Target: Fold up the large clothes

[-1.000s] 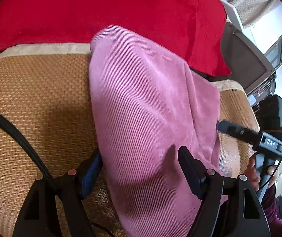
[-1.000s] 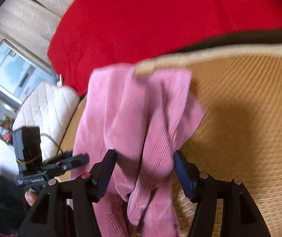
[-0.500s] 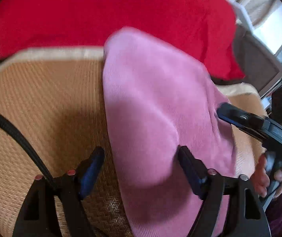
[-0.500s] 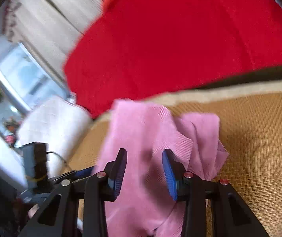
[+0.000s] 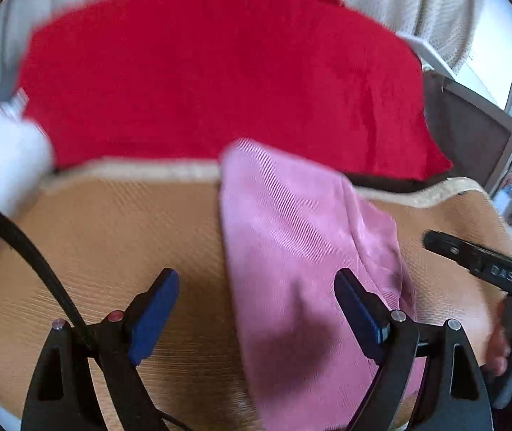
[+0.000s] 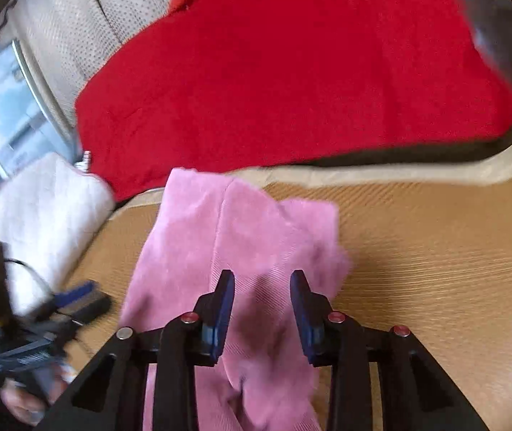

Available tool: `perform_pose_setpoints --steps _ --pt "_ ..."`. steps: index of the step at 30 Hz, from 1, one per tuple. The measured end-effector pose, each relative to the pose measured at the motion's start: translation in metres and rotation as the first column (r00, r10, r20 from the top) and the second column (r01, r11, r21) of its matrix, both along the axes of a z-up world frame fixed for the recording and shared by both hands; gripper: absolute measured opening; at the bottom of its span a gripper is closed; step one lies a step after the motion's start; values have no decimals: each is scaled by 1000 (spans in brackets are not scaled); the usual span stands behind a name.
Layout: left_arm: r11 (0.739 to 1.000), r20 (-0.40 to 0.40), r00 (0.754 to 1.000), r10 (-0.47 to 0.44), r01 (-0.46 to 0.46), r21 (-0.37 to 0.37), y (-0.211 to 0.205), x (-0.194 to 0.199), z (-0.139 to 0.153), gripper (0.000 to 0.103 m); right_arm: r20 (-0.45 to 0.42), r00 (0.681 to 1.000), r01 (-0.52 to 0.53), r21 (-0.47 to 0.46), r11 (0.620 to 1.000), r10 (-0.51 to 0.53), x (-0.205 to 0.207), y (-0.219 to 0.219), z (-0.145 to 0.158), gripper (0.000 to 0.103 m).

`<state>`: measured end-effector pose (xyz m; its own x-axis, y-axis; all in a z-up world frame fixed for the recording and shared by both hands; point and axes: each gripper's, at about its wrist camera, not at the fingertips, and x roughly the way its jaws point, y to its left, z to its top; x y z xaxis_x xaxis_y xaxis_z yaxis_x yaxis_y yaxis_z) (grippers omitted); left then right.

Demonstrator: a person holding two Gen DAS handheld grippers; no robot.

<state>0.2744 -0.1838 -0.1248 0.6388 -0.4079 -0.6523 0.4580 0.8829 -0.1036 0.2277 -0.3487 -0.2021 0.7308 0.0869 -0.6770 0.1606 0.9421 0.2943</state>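
Note:
A pink ribbed garment (image 5: 292, 237) lies folded in a long strip on a tan woven mat (image 5: 112, 237). My left gripper (image 5: 254, 282) hovers over the strip's near left edge. Its jaws are opening, and the blue pads stand wide apart and press on nothing. In the right wrist view the same garment (image 6: 220, 237) runs away from me, with a loose flap at its right side. My right gripper (image 6: 262, 278) hangs just above it, casting a shadow. Those jaws stand narrow and are opening, with cloth below them but none pinched.
A red blanket (image 5: 220, 72) covers the surface behind the mat. A white quilted cushion (image 6: 40, 215) lies at the left in the right wrist view. A hand (image 5: 500, 355) holds the other gripper at the right. Curtains and a window stand beyond.
Both grippers have drawn back and up from the pink garment, so more red blanket shows. The left jaws widened. The right jaws narrowed from wide apart.

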Motion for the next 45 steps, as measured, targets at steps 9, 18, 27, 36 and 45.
perform_pose_setpoints --steps 9,18,27,36,45 --pt "982 357 931 75 -131 136 11 -97 72 97 119 992 73 -364 929 -31 -88 55 75 68" --pt "981 496 862 100 -169 95 26 -156 131 97 229 971 167 -461 872 -65 -159 80 139 68" --pt "980 586 798 140 -197 34 40 -199 172 100 313 947 227 -476 849 -78 -200 94 180 69" --pt "980 663 732 161 -198 -19 49 -238 202 103 377 922 265 -464 845 -82 -232 106 208 69" --pt "980 693 701 171 -195 -44 57 -256 213 103 422 903 289 -462 838 -78 -249 116 226 69"
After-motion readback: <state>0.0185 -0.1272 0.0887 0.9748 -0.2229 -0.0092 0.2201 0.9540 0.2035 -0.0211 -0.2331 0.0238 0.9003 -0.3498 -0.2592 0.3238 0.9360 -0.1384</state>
